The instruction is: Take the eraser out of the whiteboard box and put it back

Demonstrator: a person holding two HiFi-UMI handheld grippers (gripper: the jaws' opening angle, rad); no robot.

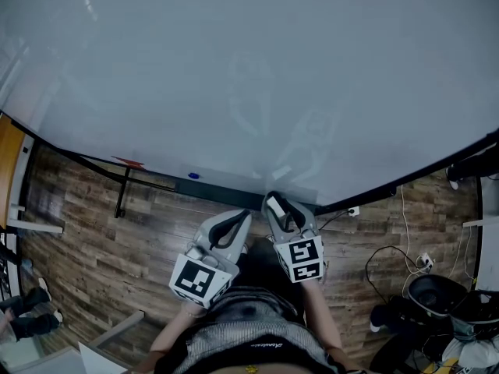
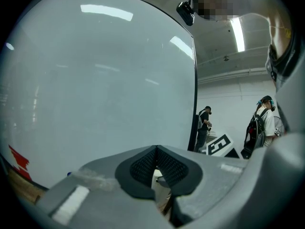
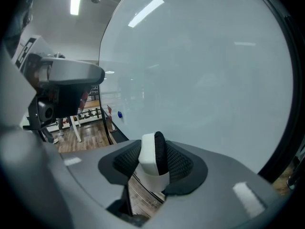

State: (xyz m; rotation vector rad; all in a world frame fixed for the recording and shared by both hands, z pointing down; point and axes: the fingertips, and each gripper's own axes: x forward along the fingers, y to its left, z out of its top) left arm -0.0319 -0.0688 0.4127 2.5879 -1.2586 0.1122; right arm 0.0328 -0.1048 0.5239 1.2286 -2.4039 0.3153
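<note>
A large whiteboard [image 1: 234,76] fills the head view, with a dark ledge [image 1: 222,192] along its lower edge. My right gripper [image 1: 278,206] is just in front of that ledge. It is shut on the eraser [image 3: 153,160], a white block with a black felt side that stands upright between the pads. My left gripper [image 1: 238,220] hangs beside it on the left, also close to the board. Its pads [image 2: 143,166] meet at the tips with nothing between them. Which part of the ledge is the box, I cannot tell.
A blue magnet [image 1: 193,175] and a red mark [image 1: 129,162] sit low on the board. The board's black stand leg [image 1: 122,193] is at the left. Cables and a socket [image 1: 421,260] lie on the wooden floor at the right, near a dark bin [image 1: 430,291]. Two people [image 2: 204,126] stand beyond the board.
</note>
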